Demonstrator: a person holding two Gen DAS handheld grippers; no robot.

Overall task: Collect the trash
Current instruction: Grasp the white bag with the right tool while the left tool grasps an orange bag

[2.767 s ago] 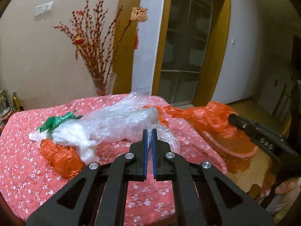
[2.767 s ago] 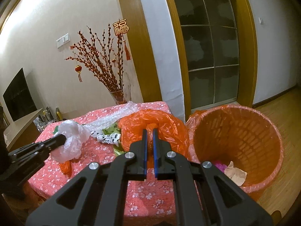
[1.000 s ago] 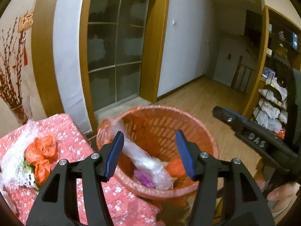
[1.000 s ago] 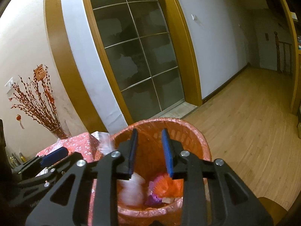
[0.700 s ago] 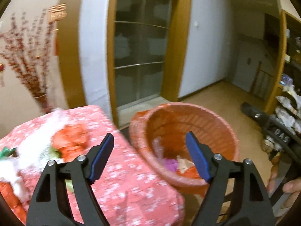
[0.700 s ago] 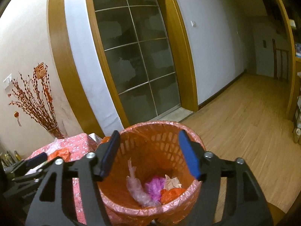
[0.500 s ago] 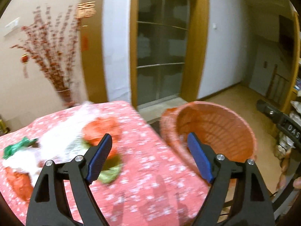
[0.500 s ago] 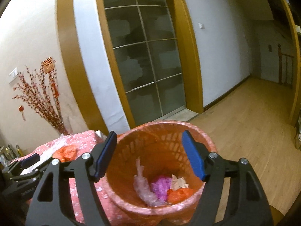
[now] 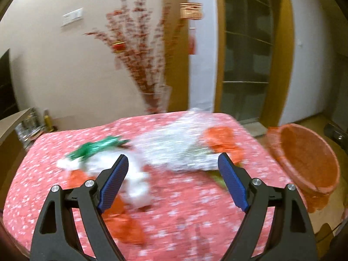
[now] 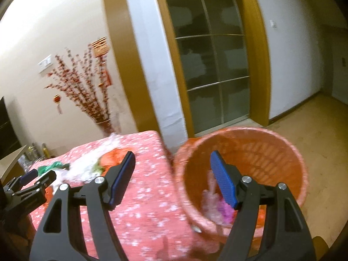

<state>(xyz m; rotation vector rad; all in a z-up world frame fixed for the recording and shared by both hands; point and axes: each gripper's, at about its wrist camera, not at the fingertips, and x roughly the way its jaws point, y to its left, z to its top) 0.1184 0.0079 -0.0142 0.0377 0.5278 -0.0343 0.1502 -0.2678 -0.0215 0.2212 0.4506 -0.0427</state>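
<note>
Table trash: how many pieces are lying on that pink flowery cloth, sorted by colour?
Orange bags: 2
White bag: 1
Clear crinkly plastic: 1
Dark green plastic: 1
Pale green scrap: 1
Total: 6, though the blur may hide more.

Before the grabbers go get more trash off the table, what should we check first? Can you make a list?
1. Left gripper open and empty: ok.
2. Right gripper open and empty: ok.
3. Trash left on the table, like the clear plastic wrap and orange bag: ok.
4. Orange basket beside the table, with room inside: ok.
5. Exact edges of the white bag: cannot tell, the picture is blurry.
</note>
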